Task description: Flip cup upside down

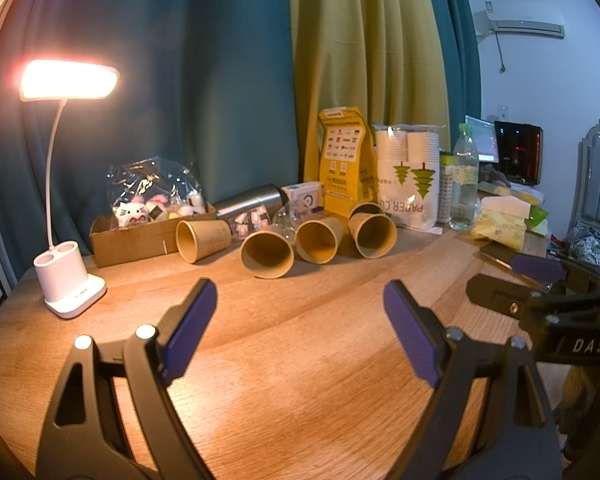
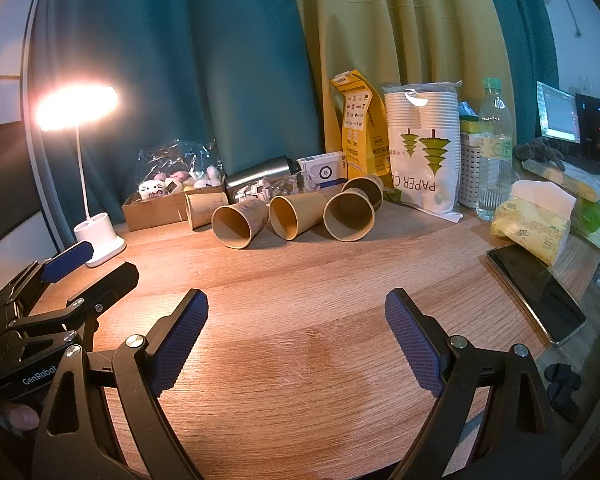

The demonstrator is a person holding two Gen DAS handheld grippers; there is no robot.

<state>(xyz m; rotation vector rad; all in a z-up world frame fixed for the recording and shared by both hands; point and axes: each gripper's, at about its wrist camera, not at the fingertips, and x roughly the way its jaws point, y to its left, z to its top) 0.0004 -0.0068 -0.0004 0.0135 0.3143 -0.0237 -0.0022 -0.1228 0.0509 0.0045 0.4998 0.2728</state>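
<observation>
left gripper (image 1: 300, 320): wide open, holding nothing, near edge of the wooden table (image 1: 300, 400)
right gripper (image 2: 296, 328): same deal, spread and empty
paper cups (image 2: 236, 226): lying on their sides, far middle, mouths toward us
handling: probably light and crushable, so pinch the sidewall gently
hard to see: the rearmost cup is mostly hidden

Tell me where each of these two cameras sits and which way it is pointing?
Left wrist view: sits on the left gripper, looking forward across the table at paper cups lying on their sides; its open jaws show, with the right gripper beside it.
Right wrist view: sits on the right gripper, facing the same cups; its open jaws, the left gripper and a fingertip show.
Shared: cups, lamp, curtains.
</observation>
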